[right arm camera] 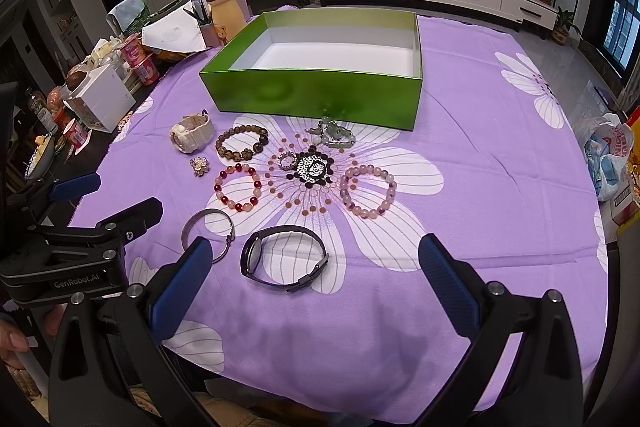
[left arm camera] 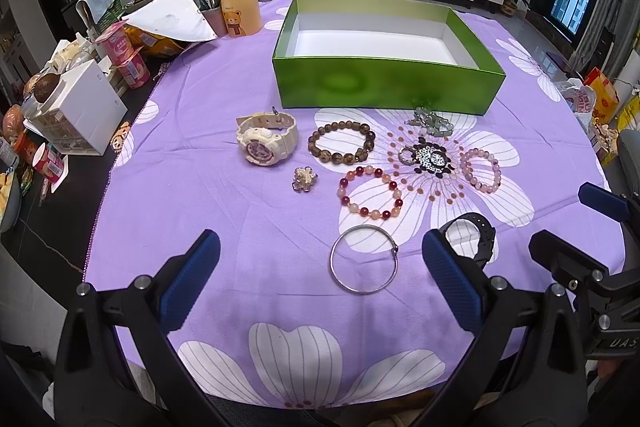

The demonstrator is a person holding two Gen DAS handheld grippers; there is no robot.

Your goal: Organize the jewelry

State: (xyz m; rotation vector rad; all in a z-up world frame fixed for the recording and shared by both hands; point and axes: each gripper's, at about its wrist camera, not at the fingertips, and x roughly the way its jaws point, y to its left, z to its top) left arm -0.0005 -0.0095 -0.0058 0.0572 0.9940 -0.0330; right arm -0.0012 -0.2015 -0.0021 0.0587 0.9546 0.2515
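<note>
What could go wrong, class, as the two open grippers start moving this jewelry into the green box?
1. The silver bangle is thin and lies flat on the cloth, so the left gripper may pinch fabric or slip off.
2. The green bead piece lies close against the green box, leaving little finger room.
3. The small ring touches the black-and-white brooch; grabbing one may drag the other.

black watch (left arm camera: pixel 474 237) half hidden behind left tongs (left arm camera: pixel 320 267) finger

front cloth (right arm camera: pixel 320 327) bare | jewelry mid | green box (left arm camera: pixel 384 87) behind
</note>
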